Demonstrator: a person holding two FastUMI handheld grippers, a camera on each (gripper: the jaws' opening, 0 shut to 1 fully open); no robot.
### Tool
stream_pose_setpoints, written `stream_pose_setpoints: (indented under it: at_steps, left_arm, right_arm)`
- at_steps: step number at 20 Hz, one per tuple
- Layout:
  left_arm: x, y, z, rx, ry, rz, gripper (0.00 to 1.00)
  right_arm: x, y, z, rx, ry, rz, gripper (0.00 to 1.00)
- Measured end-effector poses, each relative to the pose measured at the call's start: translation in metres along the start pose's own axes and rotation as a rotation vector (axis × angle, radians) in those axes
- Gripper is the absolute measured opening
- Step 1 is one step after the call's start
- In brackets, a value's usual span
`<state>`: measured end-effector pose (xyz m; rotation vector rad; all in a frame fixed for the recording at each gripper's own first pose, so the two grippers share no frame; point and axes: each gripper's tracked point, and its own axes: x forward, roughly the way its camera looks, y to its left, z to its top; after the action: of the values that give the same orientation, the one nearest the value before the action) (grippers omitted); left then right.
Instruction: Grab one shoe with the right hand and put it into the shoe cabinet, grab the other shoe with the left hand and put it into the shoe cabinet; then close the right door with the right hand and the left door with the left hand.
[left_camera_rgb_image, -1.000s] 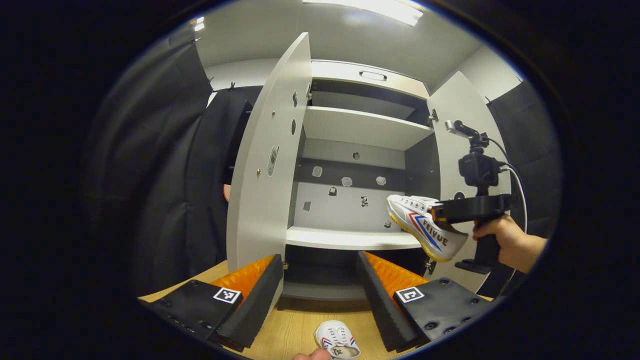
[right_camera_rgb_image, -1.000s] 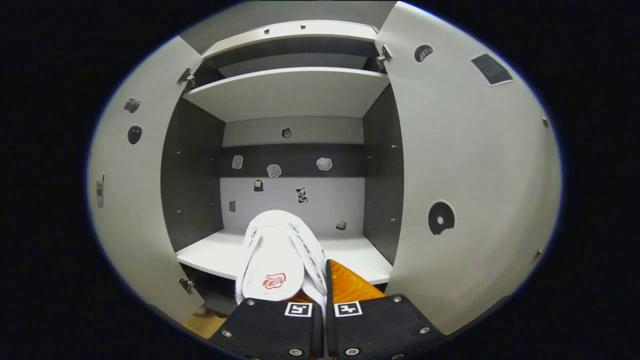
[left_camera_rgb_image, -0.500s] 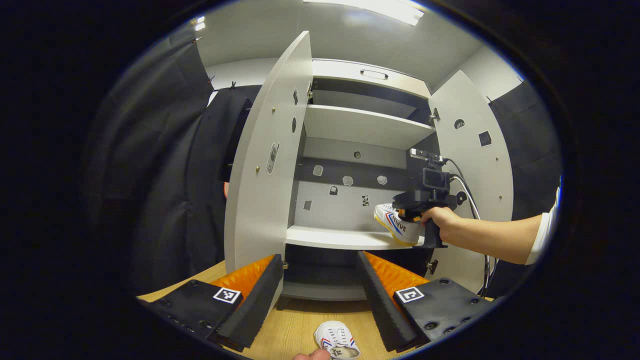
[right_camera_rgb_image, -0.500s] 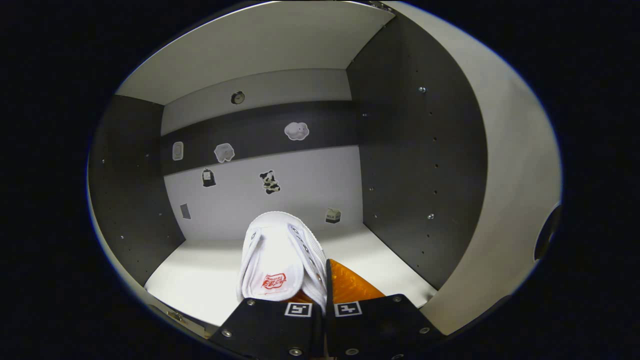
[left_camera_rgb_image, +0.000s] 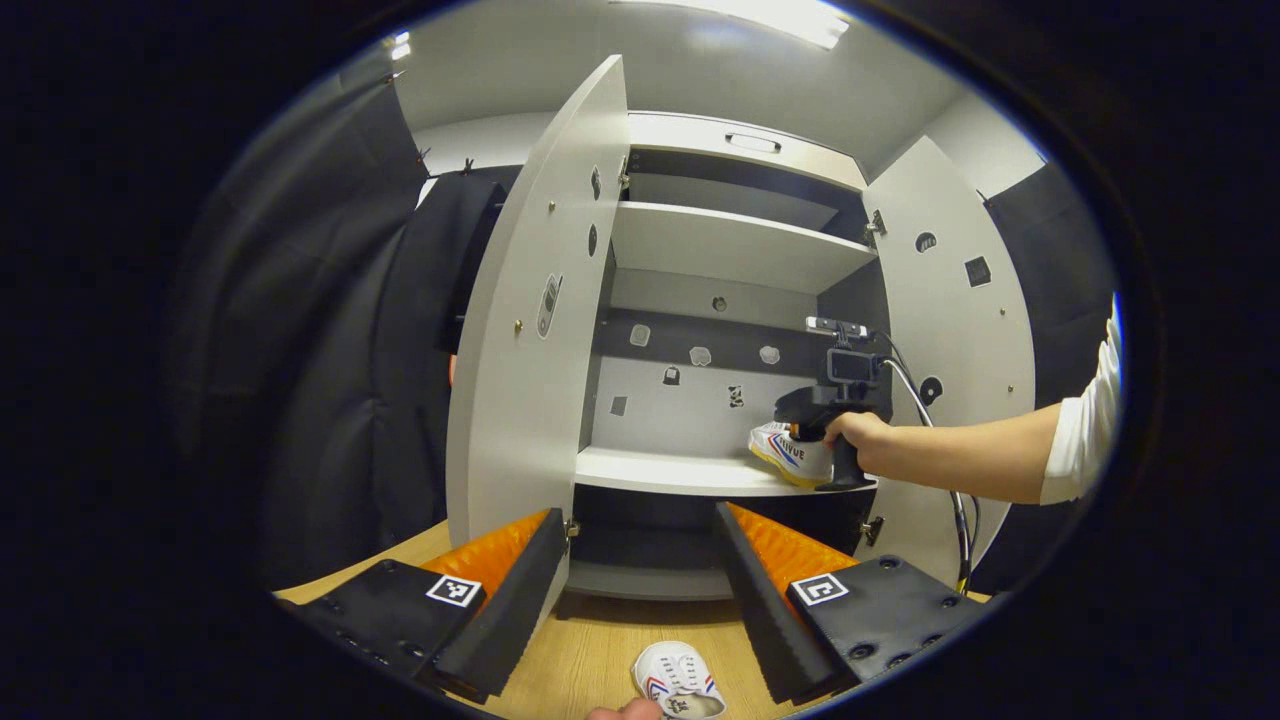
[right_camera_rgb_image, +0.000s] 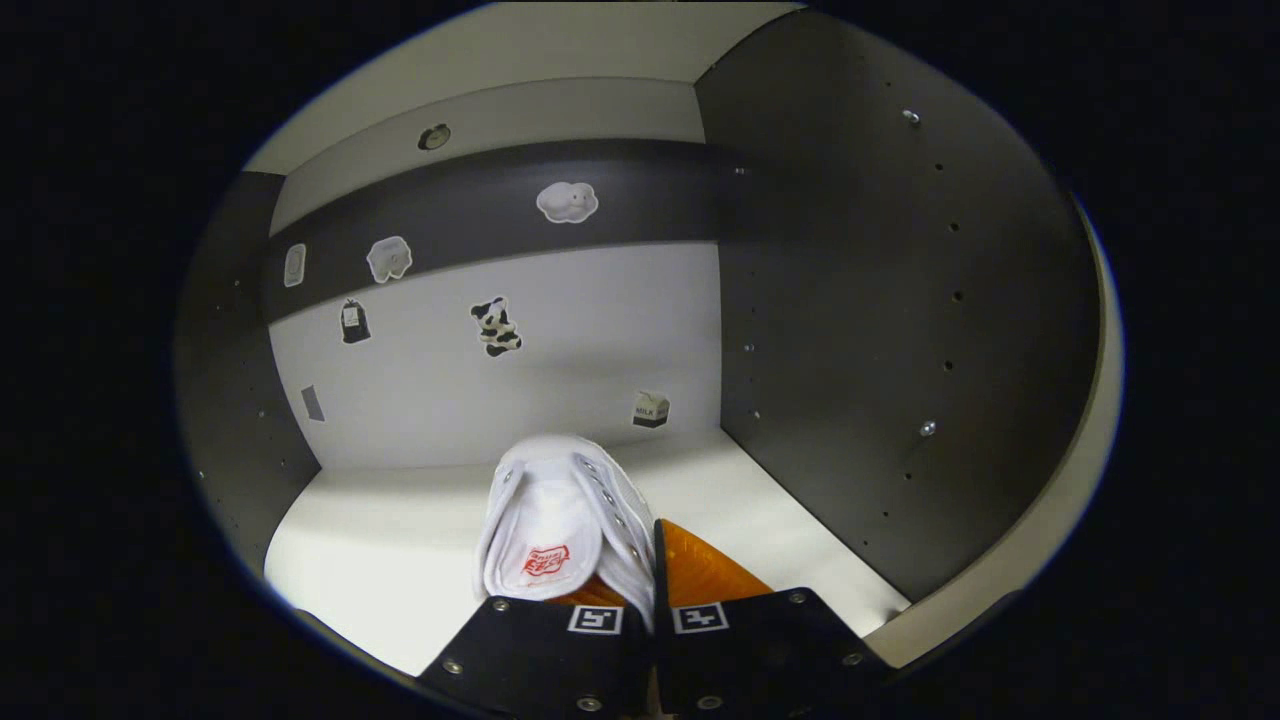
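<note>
Two shoes are noted; one shoe (right_camera_rgb_image: 560, 505) is clamped between both fingers of the right gripper (right_camera_rgb_image: 650, 585), toe pointing ahead over the white shelf (right_camera_rgb_image: 400, 540) inside the shoe cabinet (left_camera_rgb_image: 740, 250); the left gripper (left_camera_rgb_image: 640, 560) is held wide apart, gripping nothing; the other shoe (left_camera_rgb_image: 680, 680) lies just below it on the wooden floor (left_camera_rgb_image: 590, 650); both doors stand open ahead.

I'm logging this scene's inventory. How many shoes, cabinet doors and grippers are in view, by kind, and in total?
Shoes: 2, one on the shelf, one on the floor
Cabinet doors: 2, left door, right door
Grippers: 2, left gripper, right gripper
Total: 6
</note>
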<state>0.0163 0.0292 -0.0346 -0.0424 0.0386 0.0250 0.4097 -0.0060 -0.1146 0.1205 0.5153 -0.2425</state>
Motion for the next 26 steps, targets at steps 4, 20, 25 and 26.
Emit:
stream_pose_setpoints:
  at_steps: [4,20,25,26]
  left_arm:
    - [0.002,-0.001,-0.003,-0.009,0.002,-0.007,0.96]
    - [0.005,-0.015,-0.001,-0.014,-0.011,-0.056,0.96]
    - [0.002,-0.022,-0.005,-0.01,-0.001,-0.068,0.96]
    - [0.002,-0.023,-0.006,-0.009,0.003,-0.069,0.96]
  right_arm:
    - [0.003,0.007,-0.008,-0.02,0.017,0.017,0.13]
    - [-0.097,0.004,0.011,-0.196,-0.137,0.178,0.68]
    - [-0.171,0.0,0.017,-0.179,-0.267,0.256,0.87]
    - [-0.185,-0.005,0.017,-0.182,-0.297,0.26,0.89]
